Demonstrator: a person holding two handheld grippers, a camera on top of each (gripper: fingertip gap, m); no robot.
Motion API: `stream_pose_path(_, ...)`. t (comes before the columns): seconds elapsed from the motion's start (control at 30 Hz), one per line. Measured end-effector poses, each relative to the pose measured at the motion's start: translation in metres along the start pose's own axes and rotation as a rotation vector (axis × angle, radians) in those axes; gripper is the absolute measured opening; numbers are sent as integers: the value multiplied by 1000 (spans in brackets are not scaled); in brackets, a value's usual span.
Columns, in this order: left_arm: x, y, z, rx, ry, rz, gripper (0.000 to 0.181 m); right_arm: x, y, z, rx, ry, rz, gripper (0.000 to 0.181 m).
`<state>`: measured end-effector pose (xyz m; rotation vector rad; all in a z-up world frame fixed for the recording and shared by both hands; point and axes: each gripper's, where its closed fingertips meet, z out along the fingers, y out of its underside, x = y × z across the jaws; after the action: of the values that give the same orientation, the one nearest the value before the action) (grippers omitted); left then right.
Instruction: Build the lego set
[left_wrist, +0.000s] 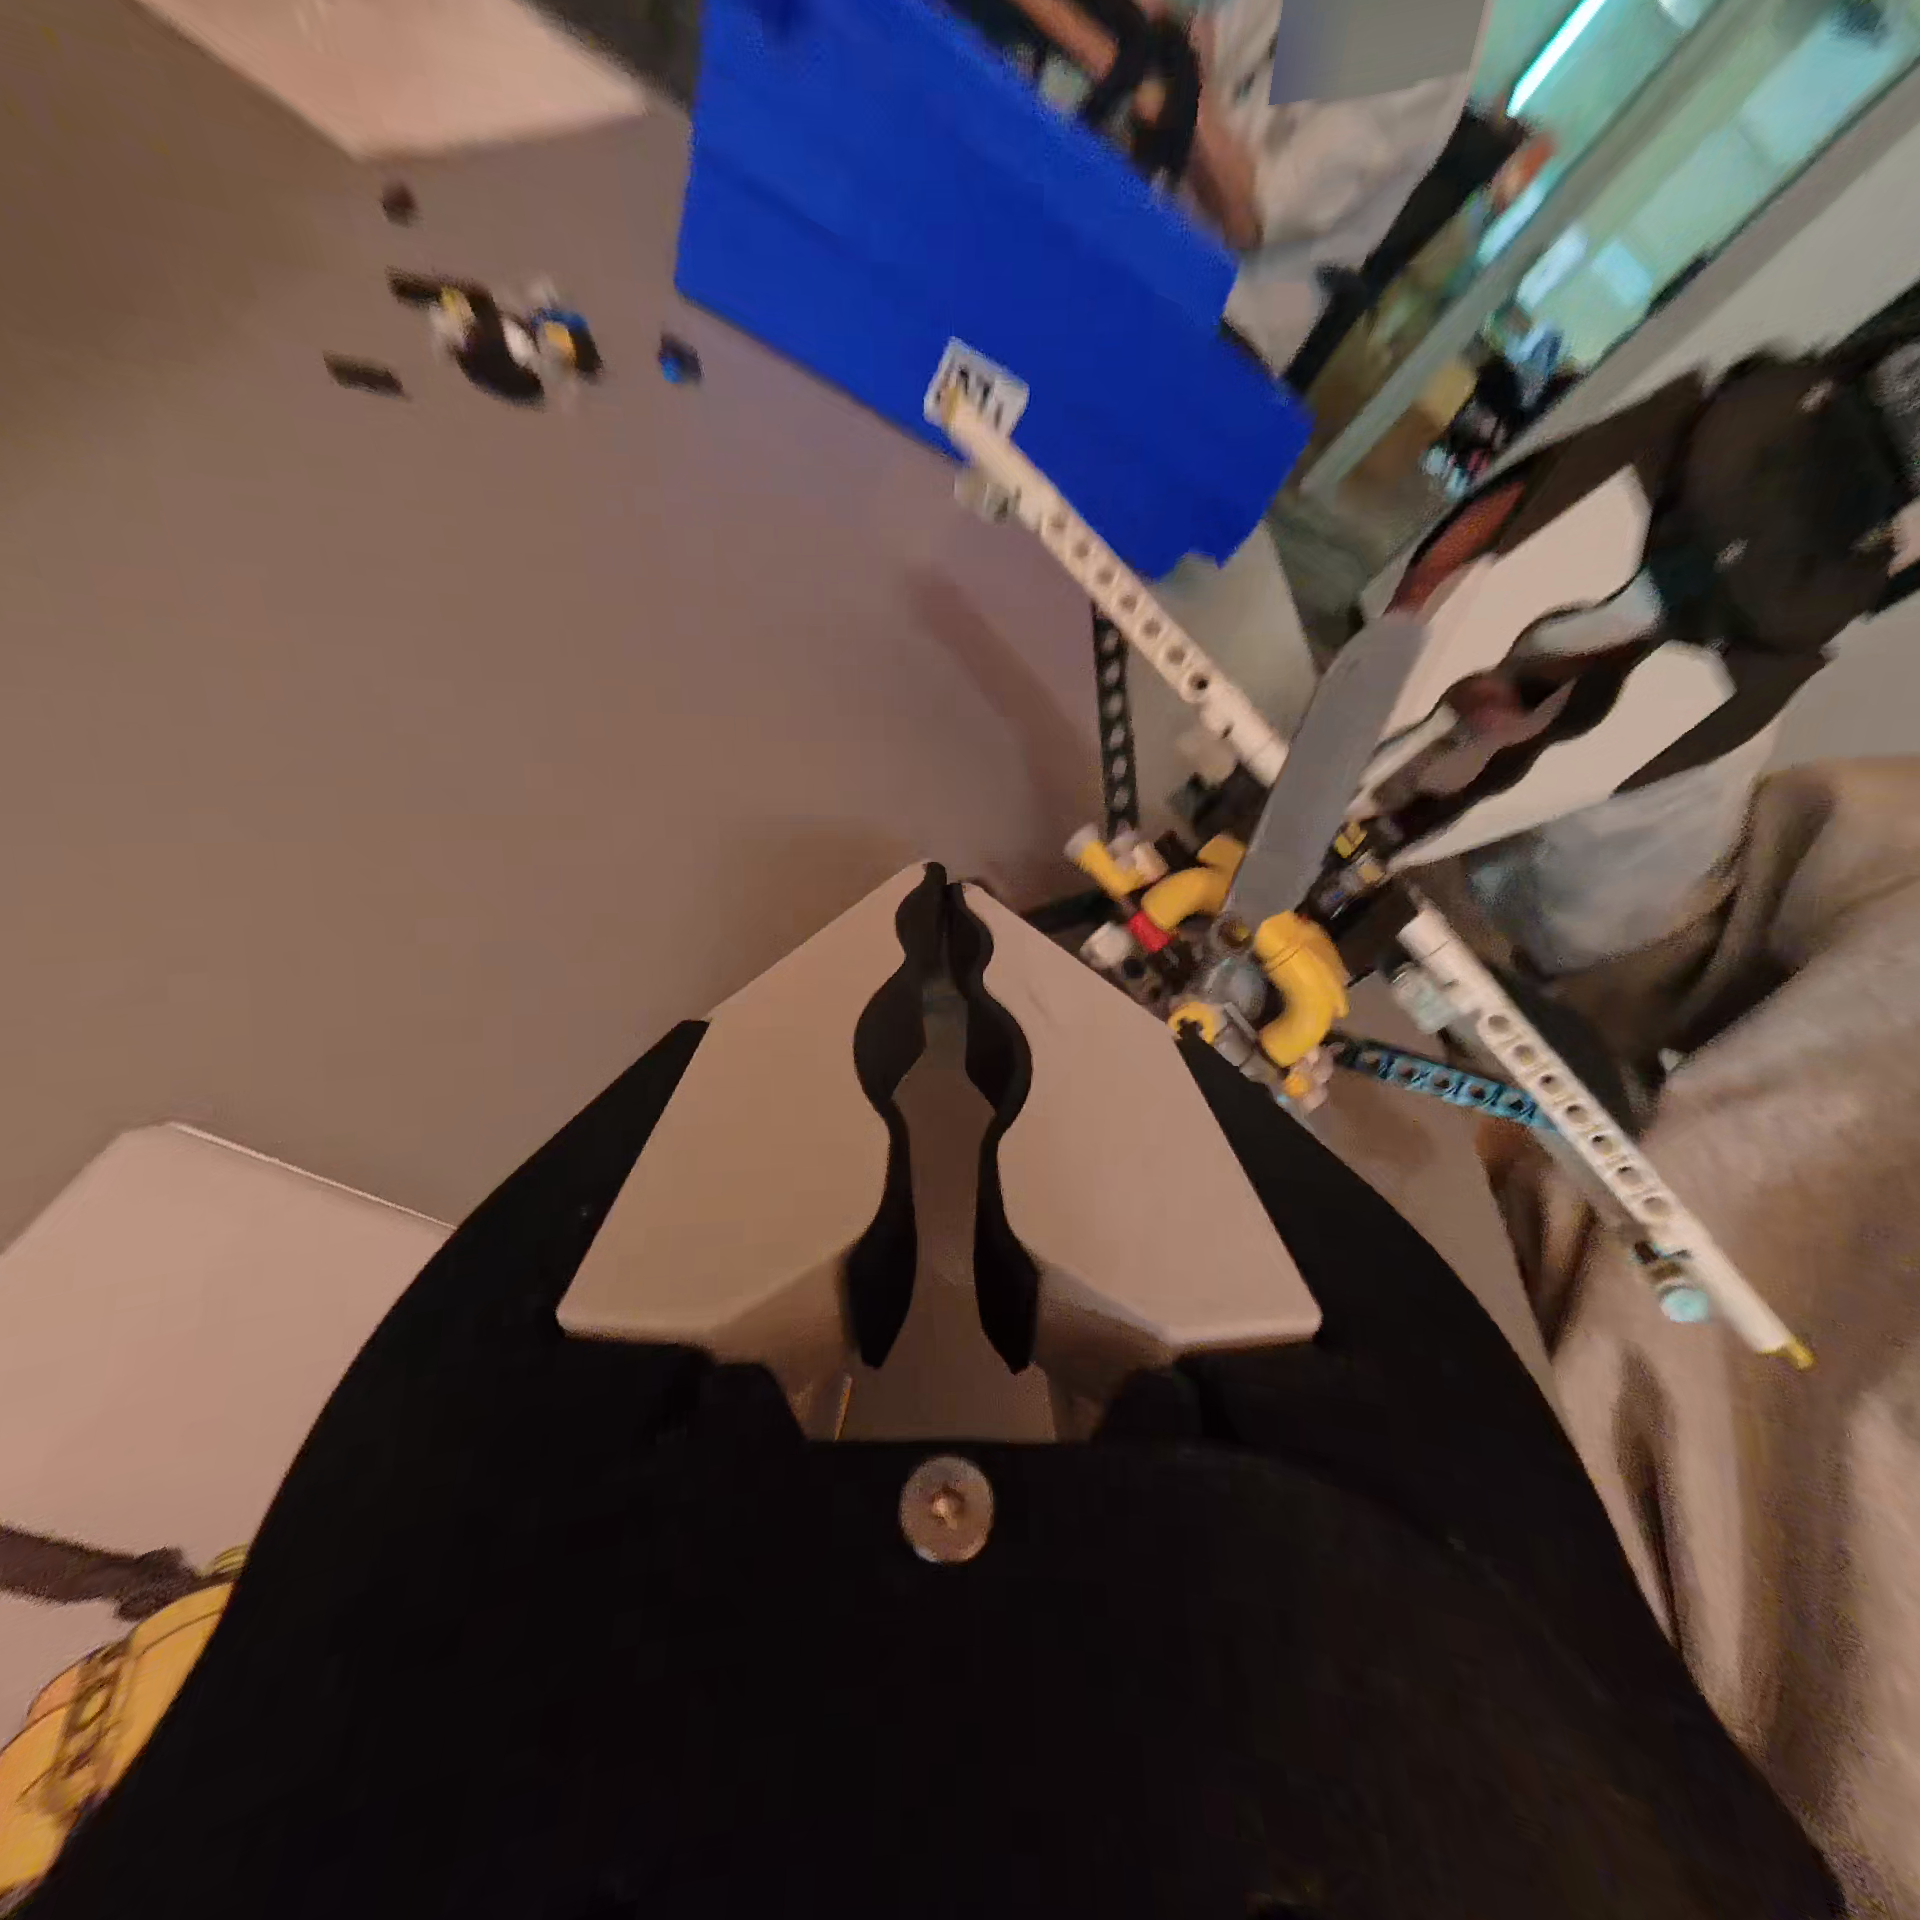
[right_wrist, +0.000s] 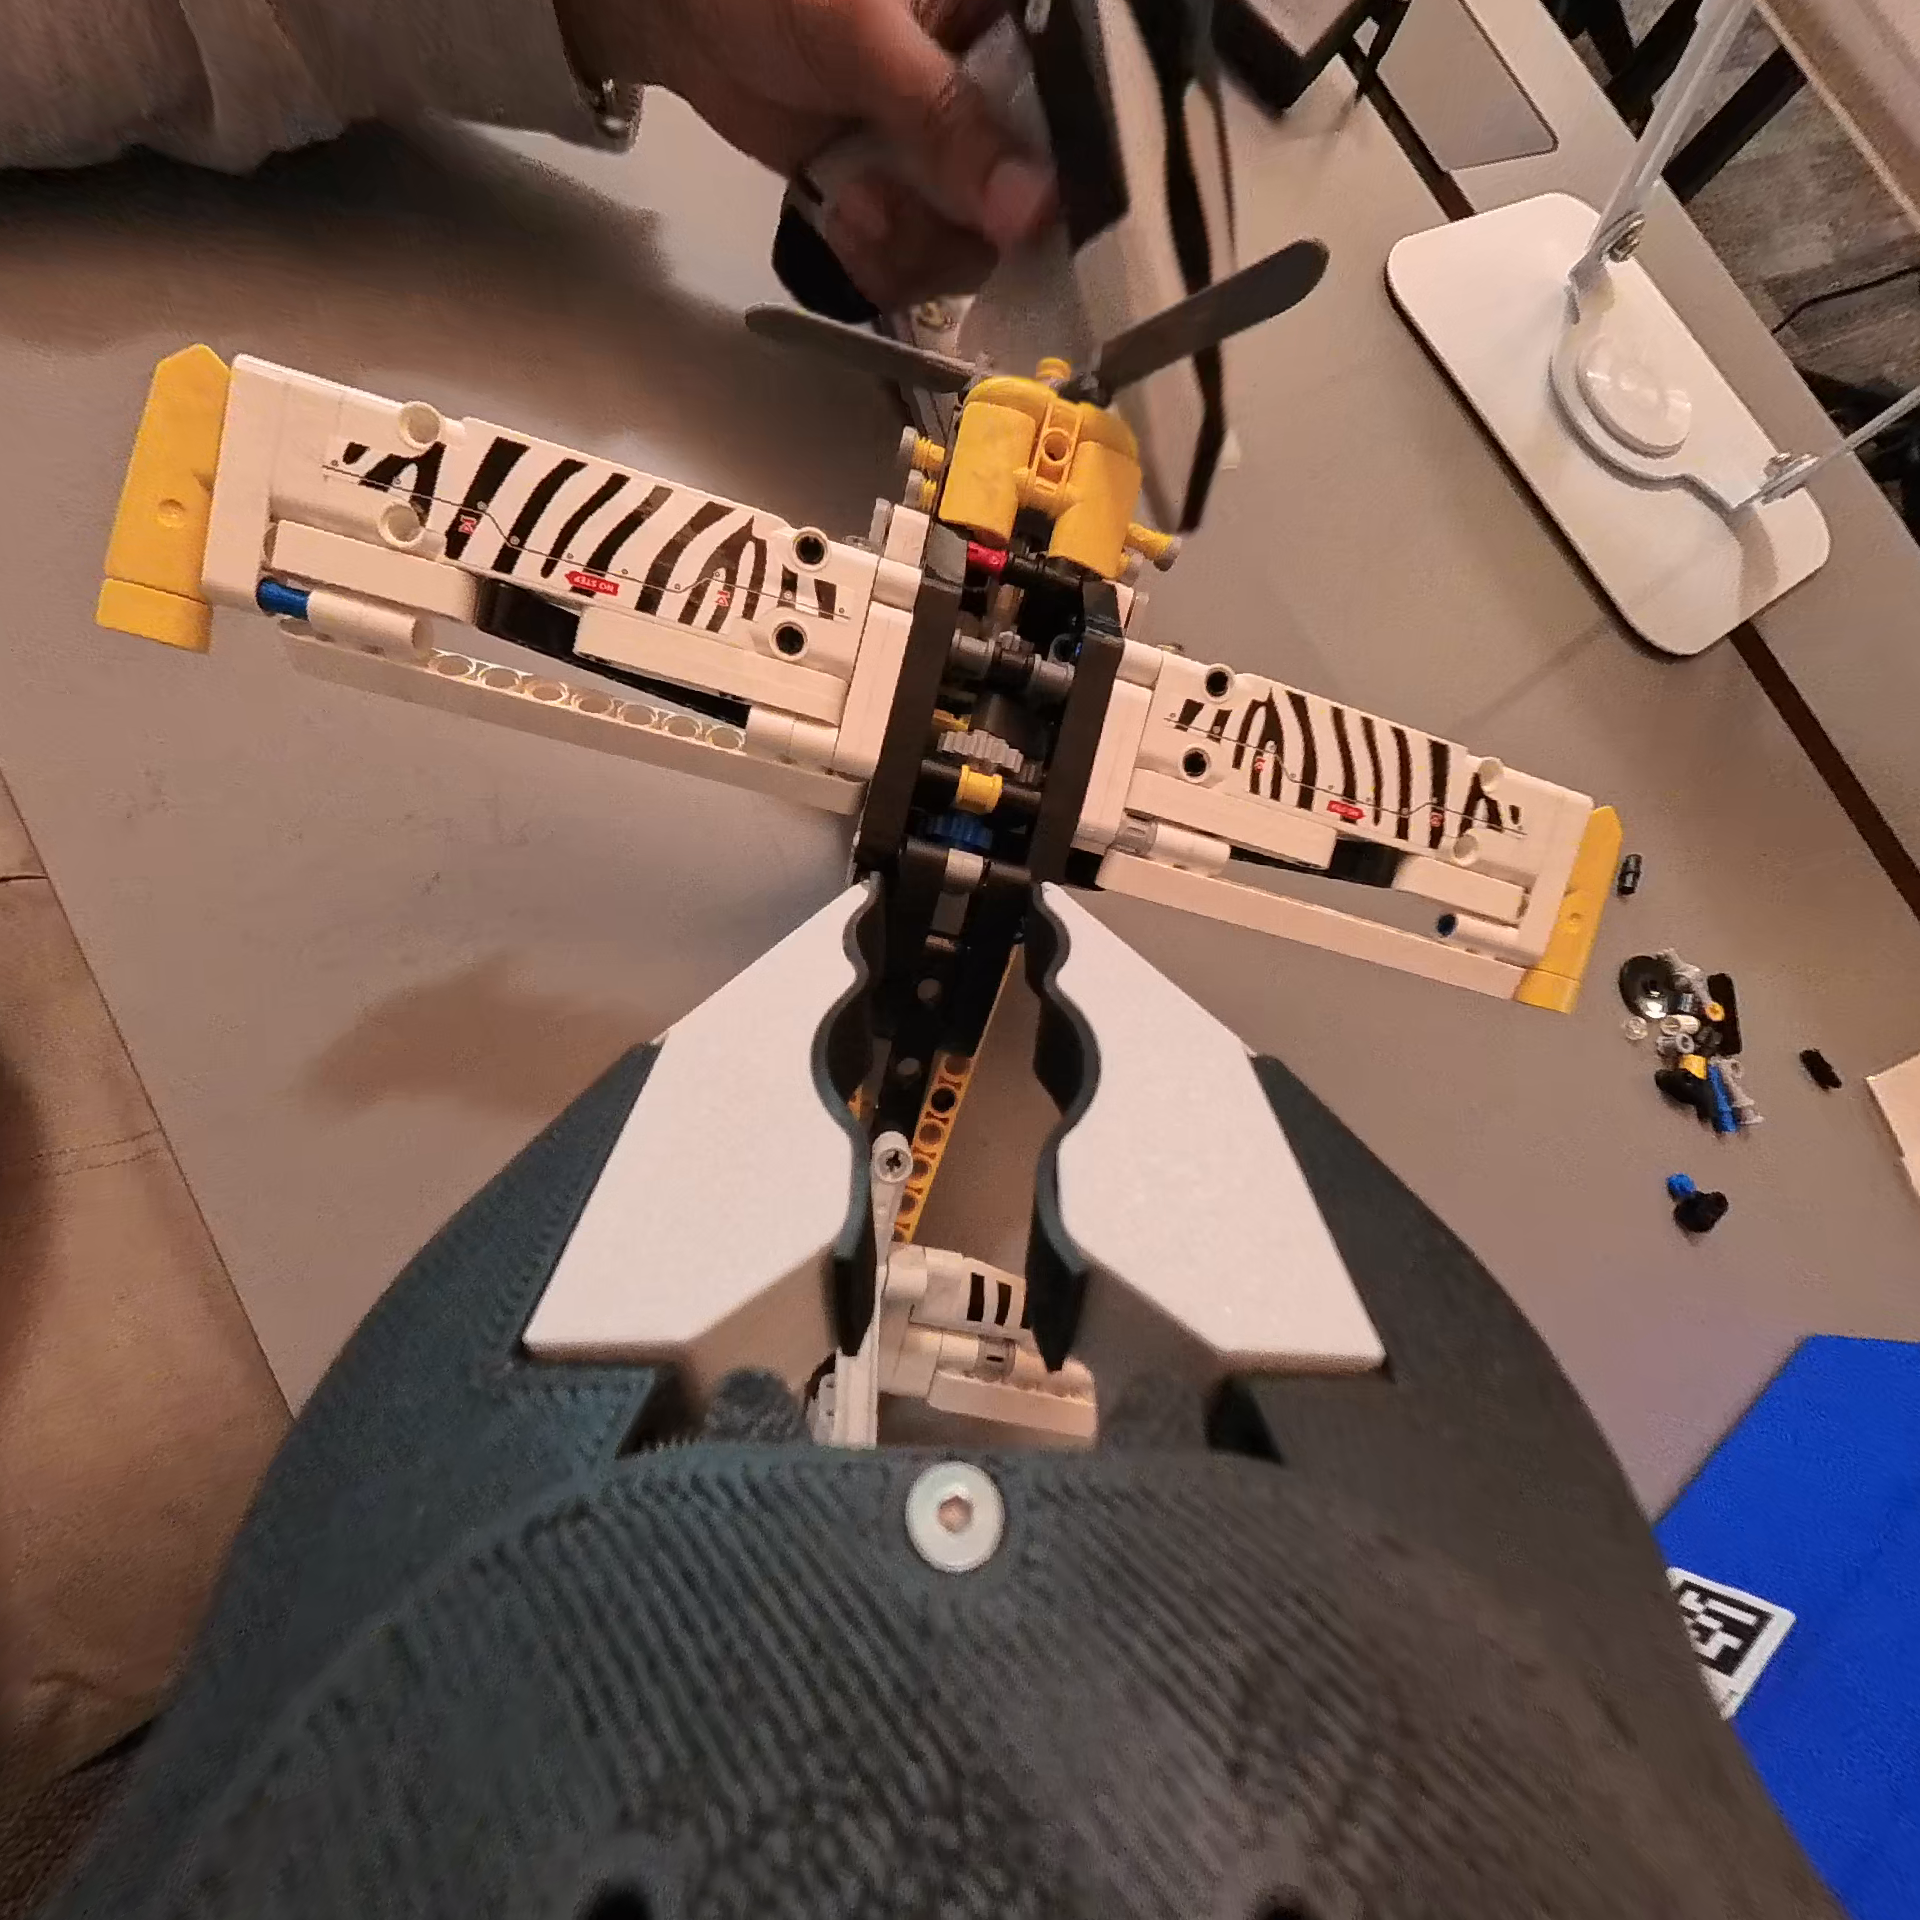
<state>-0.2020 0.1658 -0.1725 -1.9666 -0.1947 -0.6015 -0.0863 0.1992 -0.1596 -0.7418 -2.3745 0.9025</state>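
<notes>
- My left gripper (left_wrist: 943, 883): tips pressed together, nothing visible between them. It hovers above the grey table (left_wrist: 416, 727), angled toward the nose of the plane model (left_wrist: 1236, 935), close beside it but not touching.
- Left wrist view is motion-blurred; a blue box (left_wrist: 935, 260) stands beyond the model and loose parts (left_wrist: 499, 332) lie well apart, far across the table.
- My right gripper (right_wrist: 951, 914): clamped on the plane model's black tail boom, holding the model off the table, striped wings level, yellow nose pointing away.
- A hand (right_wrist: 894, 135) with my left tool sits just beyond the grey propeller (right_wrist: 1205, 312).
- Step in hand, as I judge: late assembly, nose and propeller area.
- Next move calls for fetching a piece from the loose parts at right, while the right grip stays steady.
</notes>
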Motion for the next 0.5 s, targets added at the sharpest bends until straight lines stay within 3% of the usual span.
stream_pose_path(0.2,9,54,14,-293,48,0,0,0,0,0,12,23,21,25)
stream_pose_path(0.5,56,61,-9,-353,354,-58,0,0,1,1,23,38,30,24)
